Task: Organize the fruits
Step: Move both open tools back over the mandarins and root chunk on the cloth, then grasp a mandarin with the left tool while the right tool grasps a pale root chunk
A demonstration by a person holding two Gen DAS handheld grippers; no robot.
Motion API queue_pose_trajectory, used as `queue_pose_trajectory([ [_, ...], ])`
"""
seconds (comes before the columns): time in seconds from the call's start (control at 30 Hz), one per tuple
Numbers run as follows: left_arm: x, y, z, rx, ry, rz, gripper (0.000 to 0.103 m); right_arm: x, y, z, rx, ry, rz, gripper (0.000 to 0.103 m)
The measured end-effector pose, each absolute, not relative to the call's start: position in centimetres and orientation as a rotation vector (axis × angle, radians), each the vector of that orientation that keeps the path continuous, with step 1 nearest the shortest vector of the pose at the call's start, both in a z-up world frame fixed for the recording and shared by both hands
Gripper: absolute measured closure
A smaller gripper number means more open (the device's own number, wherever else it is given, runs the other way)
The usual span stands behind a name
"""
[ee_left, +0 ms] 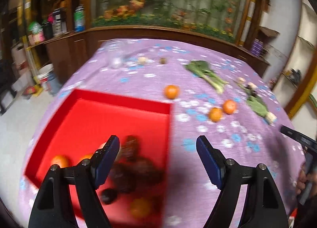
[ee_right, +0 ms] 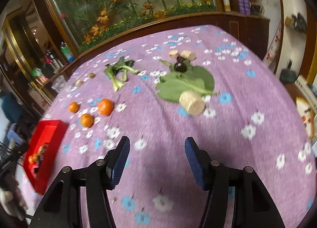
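Observation:
A red box (ee_left: pixel 83 113) lies on the purple flowered cloth at the table's left; it also shows in the right wrist view (ee_right: pixel 49 135). It holds several oranges (ee_left: pixel 59 161) and dark fruits (ee_left: pixel 130 160). My left gripper (ee_left: pixel 158 148) is open and empty over the box's right wall. Three oranges lie on the cloth: one alone (ee_left: pixel 171 91) and two together (ee_left: pixel 215 114), also in the right wrist view (ee_right: pixel 105 106). My right gripper (ee_right: pixel 157 148) is open and empty above bare cloth. A dark round fruit (ee_right: pixel 179 66) sits on a leaf.
Leafy greens (ee_right: pixel 118 73), a big green leaf (ee_right: pixel 188 83) and pale cut cylinders (ee_right: pixel 191 103) lie on the cloth. A clear cup (ee_left: pixel 116 60) stands far left. A wooden cabinet and a flower display stand behind the table. The right gripper's body (ee_left: pixel 297 139) shows at the right edge.

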State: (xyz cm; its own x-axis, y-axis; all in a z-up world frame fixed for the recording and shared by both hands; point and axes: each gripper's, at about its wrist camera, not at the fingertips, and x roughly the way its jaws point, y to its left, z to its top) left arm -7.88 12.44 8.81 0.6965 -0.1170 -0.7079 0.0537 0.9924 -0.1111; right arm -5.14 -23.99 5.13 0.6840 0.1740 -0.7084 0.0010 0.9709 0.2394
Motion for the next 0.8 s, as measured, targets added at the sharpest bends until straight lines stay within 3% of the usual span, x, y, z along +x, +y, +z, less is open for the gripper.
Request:
queue_pose_trajectory([
  [0.3, -2.6, 3.1, 7.4, 0.085, 0.822, -0.238, 0.024, -0.7, -24.0, 5.6, 0.158, 0.715, -0.024, 0.041],
  [0.7, 3.4, 0.0, 2.5, 0.075, 0.883, -0.293, 0.025, 1.8, -26.5, 2.5, 0.205, 0.792, -0.073, 0.041],
  [0.73, 3.6, -0.3, 2.3, 0.081, 0.889, -0.295, 0.027, 2.0, -26.5, 2.4, 0.199, 0.797, -0.070, 0.041],
  [0.8, 3.9, -0.7, 1.8, 0.094, 0.904, -0.298, 0.044, 2.1, -26.5, 2.1, 0.200, 0.810, -0.064, 0.041],
])
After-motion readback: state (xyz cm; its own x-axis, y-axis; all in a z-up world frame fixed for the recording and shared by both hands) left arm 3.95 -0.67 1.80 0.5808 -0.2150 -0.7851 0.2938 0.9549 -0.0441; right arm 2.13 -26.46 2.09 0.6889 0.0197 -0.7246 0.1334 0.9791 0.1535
